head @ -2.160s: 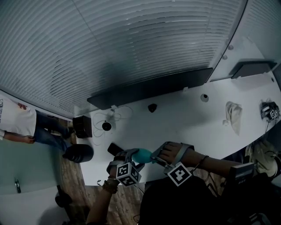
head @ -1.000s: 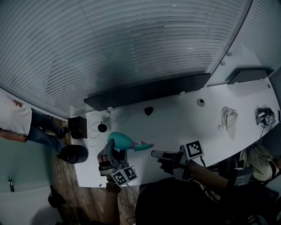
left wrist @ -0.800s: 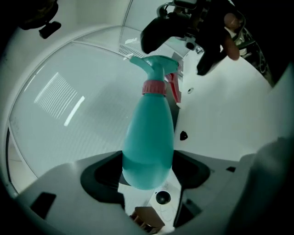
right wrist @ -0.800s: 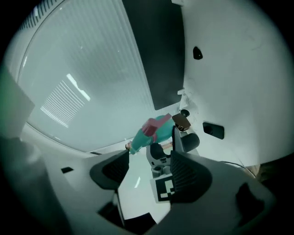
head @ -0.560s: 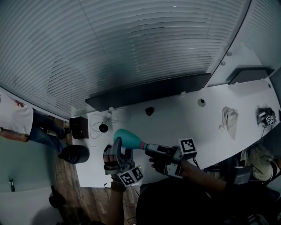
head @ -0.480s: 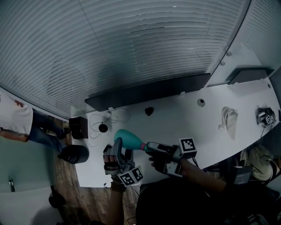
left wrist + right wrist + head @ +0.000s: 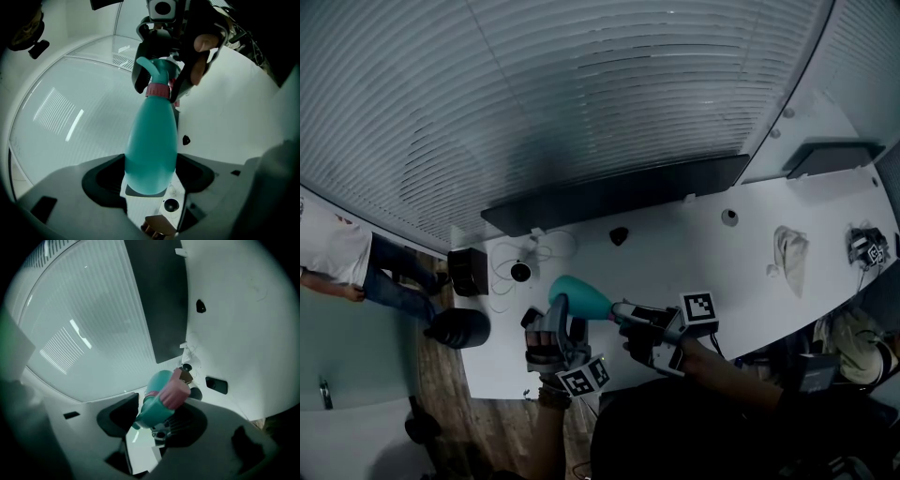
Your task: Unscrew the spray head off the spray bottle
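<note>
Left gripper (image 7: 151, 182): jaws clenched on the lower body of the teal spray bottle (image 7: 151, 140), one pad on each side. The bottle runs straight out from the jaws, neck pointing away from this gripper.

Right gripper (image 7: 158, 422): jaws have just been closing. The spray head (image 7: 153, 412) stands between them and is grasped at the pink collar (image 7: 176, 392). In the left gripper view, a black finger (image 7: 139, 75) lies on each side of that collar, and the teal nozzle projects past them. The right hand (image 7: 202, 54) is wrapped round this gripper's handle.

Position: in the head view, the two grippers face each other with the bottle roughly level between them. It is held off the surface, over the near edge of the white table (image 7: 703, 253).

Surroundings, none in contact with the bottle:
- a small black round object (image 7: 620, 235) and a loose white cable (image 7: 546, 248) lie farther back on the table
- a crumpled pale cloth (image 7: 791, 251) lies well apart to the right
- a bystander (image 7: 337, 264) in a white top stands on the floor at far left
</note>
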Available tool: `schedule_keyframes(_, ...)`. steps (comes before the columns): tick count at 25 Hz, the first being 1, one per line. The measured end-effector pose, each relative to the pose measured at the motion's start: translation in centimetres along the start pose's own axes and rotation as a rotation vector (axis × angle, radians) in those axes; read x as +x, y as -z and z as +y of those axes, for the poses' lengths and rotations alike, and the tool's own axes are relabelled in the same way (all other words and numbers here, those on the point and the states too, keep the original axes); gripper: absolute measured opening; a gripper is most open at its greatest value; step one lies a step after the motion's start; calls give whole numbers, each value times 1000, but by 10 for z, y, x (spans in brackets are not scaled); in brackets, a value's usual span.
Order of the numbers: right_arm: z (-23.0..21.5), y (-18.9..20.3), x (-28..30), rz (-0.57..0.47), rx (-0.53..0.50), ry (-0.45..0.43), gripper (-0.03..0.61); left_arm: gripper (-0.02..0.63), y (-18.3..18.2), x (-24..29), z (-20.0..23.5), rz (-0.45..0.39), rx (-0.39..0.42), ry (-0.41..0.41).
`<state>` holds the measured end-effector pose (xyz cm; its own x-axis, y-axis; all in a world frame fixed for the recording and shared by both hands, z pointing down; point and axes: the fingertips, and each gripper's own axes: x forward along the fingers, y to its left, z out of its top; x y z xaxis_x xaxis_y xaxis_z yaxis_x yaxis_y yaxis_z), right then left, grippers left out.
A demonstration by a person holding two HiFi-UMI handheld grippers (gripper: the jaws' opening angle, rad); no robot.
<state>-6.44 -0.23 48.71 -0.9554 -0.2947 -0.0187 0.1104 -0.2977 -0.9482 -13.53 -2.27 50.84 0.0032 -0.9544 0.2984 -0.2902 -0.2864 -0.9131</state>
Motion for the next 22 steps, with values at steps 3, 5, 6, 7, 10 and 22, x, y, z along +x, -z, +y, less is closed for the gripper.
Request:
schedule_keyframes(3,-5,1,0,21,-69,53,155,337,2,1,-1,12,27,3)
schedule_keyframes(5,-7,-1,-1,27,-146,91,138,337,2,1,-2,17,49,14)
schedule_keyframes(6,-8,-3,-2,27,-194,111,132,337,2,1,-3,19,59,21)
schedule_keyframes(7,-8,-6,-2,30,-243,131,132,337,2,1,-4,20,64,29)
schedule_keyframes(10,-7,-9,0,68,-380,179,130,337,3,2,-6,21,70,59)
schedule_keyframes(22,-28,14,-11,560,-1425,544,130,337,-3,-17,-69,-52,-167,601)
